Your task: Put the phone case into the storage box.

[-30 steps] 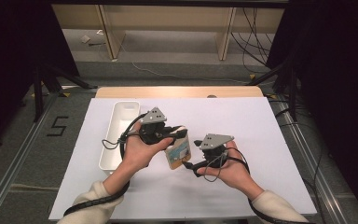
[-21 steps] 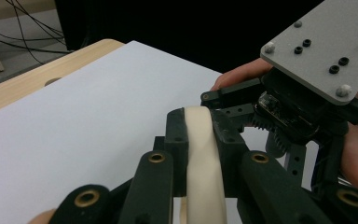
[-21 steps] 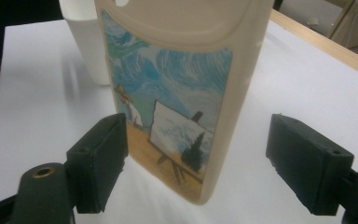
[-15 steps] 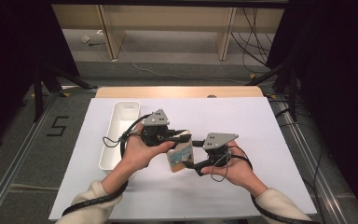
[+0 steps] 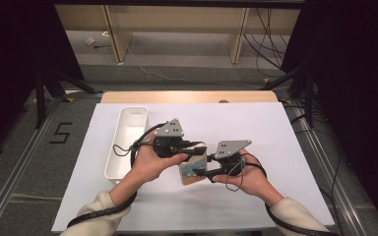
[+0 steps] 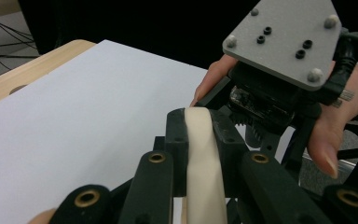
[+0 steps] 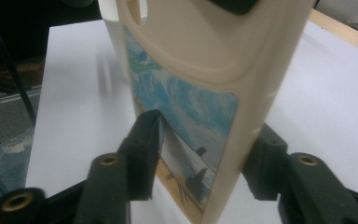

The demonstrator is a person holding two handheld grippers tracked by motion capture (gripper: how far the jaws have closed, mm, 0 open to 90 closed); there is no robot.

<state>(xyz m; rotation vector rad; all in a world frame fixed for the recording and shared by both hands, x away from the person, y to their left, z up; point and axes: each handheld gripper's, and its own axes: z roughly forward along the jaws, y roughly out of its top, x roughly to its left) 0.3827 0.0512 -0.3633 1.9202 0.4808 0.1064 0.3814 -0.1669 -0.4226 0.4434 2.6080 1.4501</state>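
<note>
We find the left gripper (image 5: 193,147) closed tight on the upper edge of a cream plastic bottle (image 5: 193,167); in the left gripper view its jaws pinch a narrow cream rim (image 6: 200,140) from both sides, with no gap showing. The right gripper (image 5: 204,172) has just been closing its jaws around the bottle's lower body. In the right gripper view the flat bottle stands between the two jaws, the right one against its narrow side and the left one at the printed label (image 7: 186,116); we cannot tell whether both pads already press.

We judge the bottle to be light, stiff-walled plastic, probably smooth and somewhat slippery on the label face. Its flat, slab-like shape favours a hold across the narrow sides or on the moulded rim and handle cut-out, where the jaws find an edge. A hard squeeze on the broad faces could dent it.

The bottle hangs between the two grippers, apparently just above the white sheet on the table (image 5: 275,147). Beyond the left gripper, on its outer side, lies a white oblong tray (image 5: 128,142), well apart from the bottle.
</note>
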